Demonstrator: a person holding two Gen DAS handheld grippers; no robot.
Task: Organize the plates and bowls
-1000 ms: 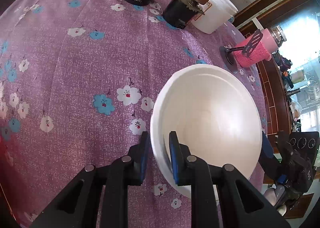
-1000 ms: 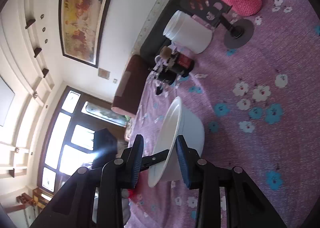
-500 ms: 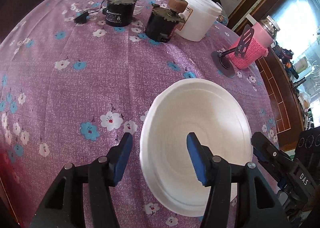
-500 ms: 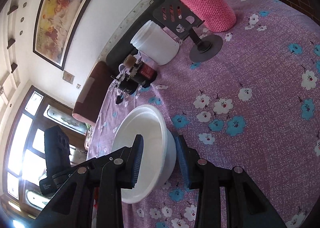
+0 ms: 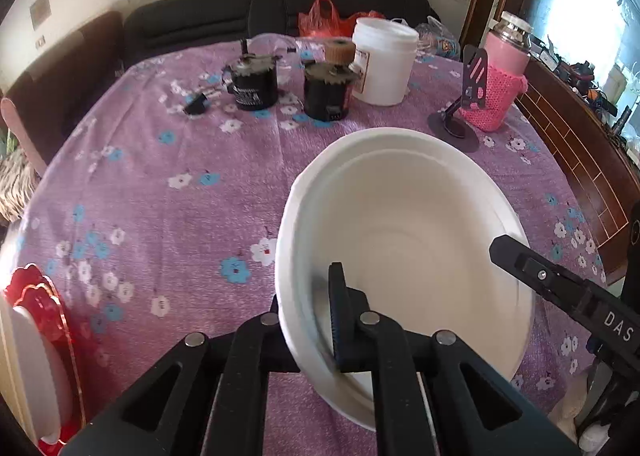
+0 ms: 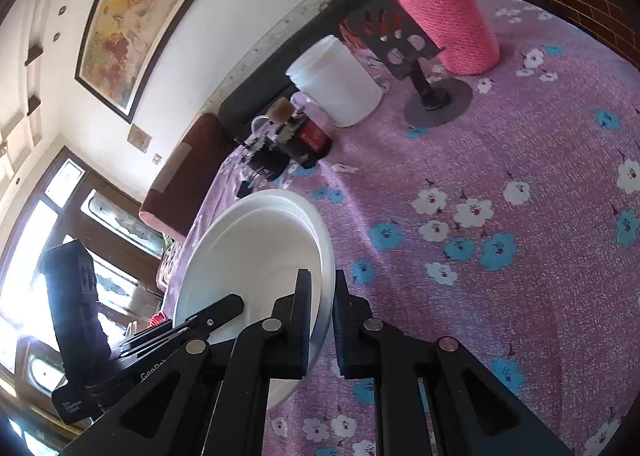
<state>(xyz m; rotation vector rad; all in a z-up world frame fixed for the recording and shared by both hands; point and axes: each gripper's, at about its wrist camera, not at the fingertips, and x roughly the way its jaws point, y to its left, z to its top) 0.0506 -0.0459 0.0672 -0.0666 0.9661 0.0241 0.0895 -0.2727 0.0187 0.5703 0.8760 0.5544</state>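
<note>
Two white bowls (image 5: 404,240), one nested in the other, sit on the purple flowered tablecloth (image 5: 160,192). My left gripper (image 5: 308,320) is closing on their near-left rim: one finger is outside the wall and the other inside, and the pads press on it. My right gripper (image 6: 322,296) is closing on the opposite rim of the white bowls (image 6: 256,248), one finger in the bowl and one outside. Each gripper shows in the other's view: the right gripper (image 5: 560,288) at the bowls' right edge, the left gripper (image 6: 212,314) at lower left.
At the table's far side stand two black motors (image 5: 256,84), a white tub (image 5: 382,64), a dark phone stand (image 5: 464,112) and a bottle in a pink knitted sleeve (image 5: 500,84). Red and white plates (image 5: 40,320) lie at the near left edge. A dark sofa runs behind.
The left gripper opened, then shut again on the bowls' rim and tilted up. The right gripper closed on the far rim. The bowl it held on edge now sits nested.
</note>
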